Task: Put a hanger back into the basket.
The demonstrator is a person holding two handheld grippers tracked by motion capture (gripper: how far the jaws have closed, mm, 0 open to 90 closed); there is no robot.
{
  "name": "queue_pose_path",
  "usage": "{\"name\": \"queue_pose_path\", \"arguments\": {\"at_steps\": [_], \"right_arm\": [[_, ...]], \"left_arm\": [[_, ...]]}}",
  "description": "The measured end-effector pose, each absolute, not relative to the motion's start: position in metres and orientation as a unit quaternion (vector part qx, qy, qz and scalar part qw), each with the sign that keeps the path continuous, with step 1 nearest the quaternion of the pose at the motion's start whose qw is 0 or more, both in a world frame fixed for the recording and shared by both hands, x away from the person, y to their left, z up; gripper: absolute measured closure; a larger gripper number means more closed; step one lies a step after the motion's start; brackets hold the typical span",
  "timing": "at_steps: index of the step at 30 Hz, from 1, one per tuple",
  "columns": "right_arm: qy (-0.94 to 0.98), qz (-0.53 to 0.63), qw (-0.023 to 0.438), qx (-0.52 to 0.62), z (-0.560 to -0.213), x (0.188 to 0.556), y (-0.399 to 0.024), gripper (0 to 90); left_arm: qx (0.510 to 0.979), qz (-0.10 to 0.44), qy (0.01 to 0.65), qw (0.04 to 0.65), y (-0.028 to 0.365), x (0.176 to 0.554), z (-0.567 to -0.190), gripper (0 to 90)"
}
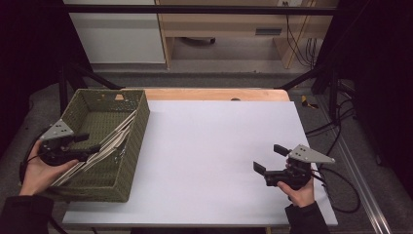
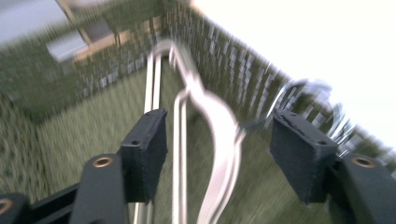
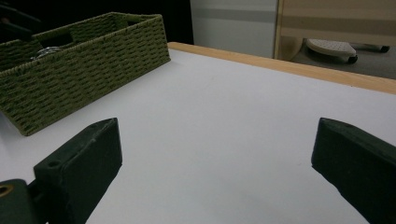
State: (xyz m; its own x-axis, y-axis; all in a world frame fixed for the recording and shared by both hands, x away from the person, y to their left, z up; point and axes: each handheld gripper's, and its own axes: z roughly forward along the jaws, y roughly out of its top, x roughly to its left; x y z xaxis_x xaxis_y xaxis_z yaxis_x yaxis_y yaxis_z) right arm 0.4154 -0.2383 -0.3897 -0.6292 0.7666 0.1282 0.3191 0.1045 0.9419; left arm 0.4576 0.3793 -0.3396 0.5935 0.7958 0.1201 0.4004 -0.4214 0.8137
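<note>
A green woven basket (image 1: 141,122) stands at the table's left edge, and several pale clothes hangers (image 1: 109,141) with metal hooks lie slanted inside it. My left gripper (image 1: 92,141) hovers over the basket's near half, held by a hand at the basket's left wall. In the left gripper view, which is blurred, its jaws (image 2: 219,140) stand apart over the hangers (image 2: 180,154), whose bars run between them without touching the pads. My right gripper (image 1: 268,157) sits low over the white tabletop (image 1: 209,146) at the near right, open with nothing between its jaws (image 3: 219,154).
The basket (image 3: 93,65) lies well off to the left of the right gripper across the bare white surface. A wooden strip (image 1: 214,94) runs along the table's far edge. Black cables (image 1: 341,185) trail off the table's right side, and dark frame bars stand behind.
</note>
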Motion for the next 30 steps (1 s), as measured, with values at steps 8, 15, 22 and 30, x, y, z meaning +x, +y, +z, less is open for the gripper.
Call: {"name": "queue_pose_path", "arguments": {"at_steps": [8,15,22,30], "right_arm": [[0.711,0.555,0.209,0.378,-0.387,0.414,-0.241,1.8],[0.707,0.560,0.213,0.376,-0.385,0.413,-0.244,1.0],[0.700,0.562,0.219,0.382,-0.383,0.410,-0.248,0.7],[0.693,0.569,0.221,0.385,-0.381,0.407,-0.256,0.7]], "left_arm": [[0.768,0.265,0.348,0.468,0.344,0.431,-0.322,19.4],[0.741,0.250,0.334,0.526,0.308,0.409,-0.327,10.1],[0.721,0.245,0.342,0.550,0.284,0.401,-0.344,8.3],[0.728,0.242,0.352,0.537,0.279,0.400,-0.363,8.3]]}}
